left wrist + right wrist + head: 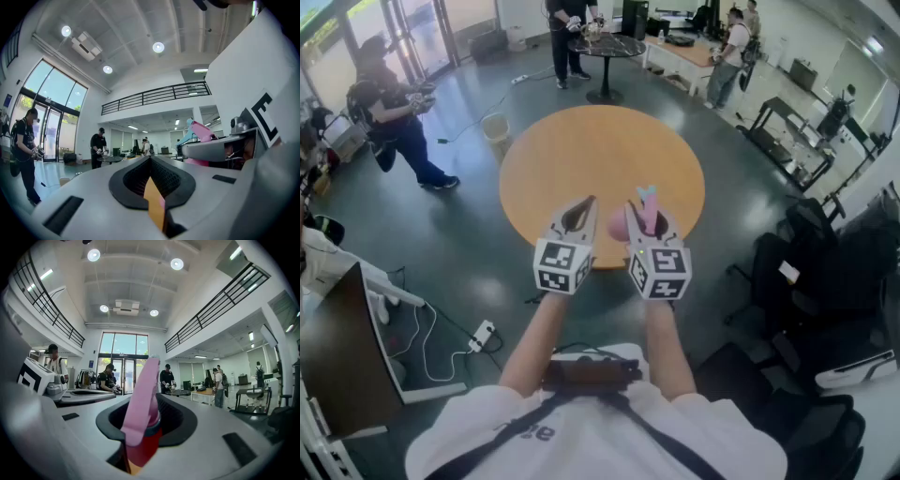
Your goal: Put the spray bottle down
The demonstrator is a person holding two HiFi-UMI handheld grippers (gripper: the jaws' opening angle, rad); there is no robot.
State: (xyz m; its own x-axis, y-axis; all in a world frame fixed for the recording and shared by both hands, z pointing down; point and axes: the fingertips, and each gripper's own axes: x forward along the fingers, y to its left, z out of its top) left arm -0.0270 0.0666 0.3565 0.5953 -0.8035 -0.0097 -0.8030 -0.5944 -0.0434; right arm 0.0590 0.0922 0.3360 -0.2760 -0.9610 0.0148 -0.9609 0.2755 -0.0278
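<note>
A pink spray bottle [647, 214] with a pale blue nozzle stands upright between the jaws of my right gripper [644, 221], which is shut on it. In the right gripper view the bottle's pink head and red neck [143, 416] fill the gap between the jaws. Both grippers hover level over the near edge of a round orange table [600, 150]. My left gripper [587, 204] is beside the right one, its jaws shut with nothing between them. In the left gripper view the bottle [202, 131] shows at the right, beyond the shut jaws.
A small black round table [609, 45] with people around it stands at the back. A pale bin [495, 127] sits left of the orange table. Black office chairs [811, 253] crowd the right. A power strip [481, 335] and cables lie on the floor at the left.
</note>
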